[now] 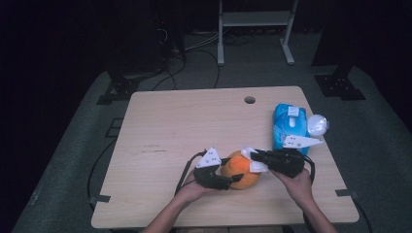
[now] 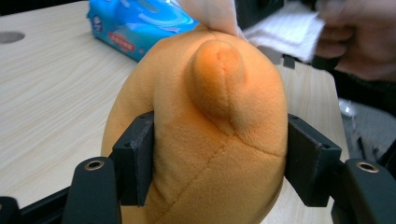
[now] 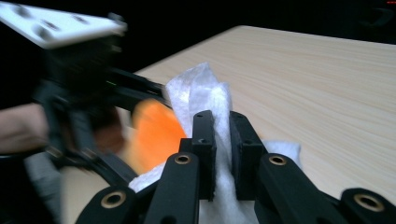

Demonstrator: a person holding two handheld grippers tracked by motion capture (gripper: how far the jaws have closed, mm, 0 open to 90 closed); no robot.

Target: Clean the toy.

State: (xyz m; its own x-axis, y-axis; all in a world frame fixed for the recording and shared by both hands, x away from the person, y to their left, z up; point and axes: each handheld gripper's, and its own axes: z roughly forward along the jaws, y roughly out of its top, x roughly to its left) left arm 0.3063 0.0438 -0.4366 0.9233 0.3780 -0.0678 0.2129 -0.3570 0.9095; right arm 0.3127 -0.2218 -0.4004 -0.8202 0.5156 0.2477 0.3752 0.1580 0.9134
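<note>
Near the table's front edge, the left gripper (image 2: 215, 172) is squeezing an orange plush toy (image 1: 241, 171) across its belly, jaws dimpling the fabric, so I'd guess it's soft, light and grippy there. The right gripper (image 3: 222, 156) is pinching a white wipe (image 3: 205, 93) pressed against the toy's top. Farther back, a blue wipes pack (image 1: 288, 126) is sitting on the wooden table (image 1: 184, 116).
</note>
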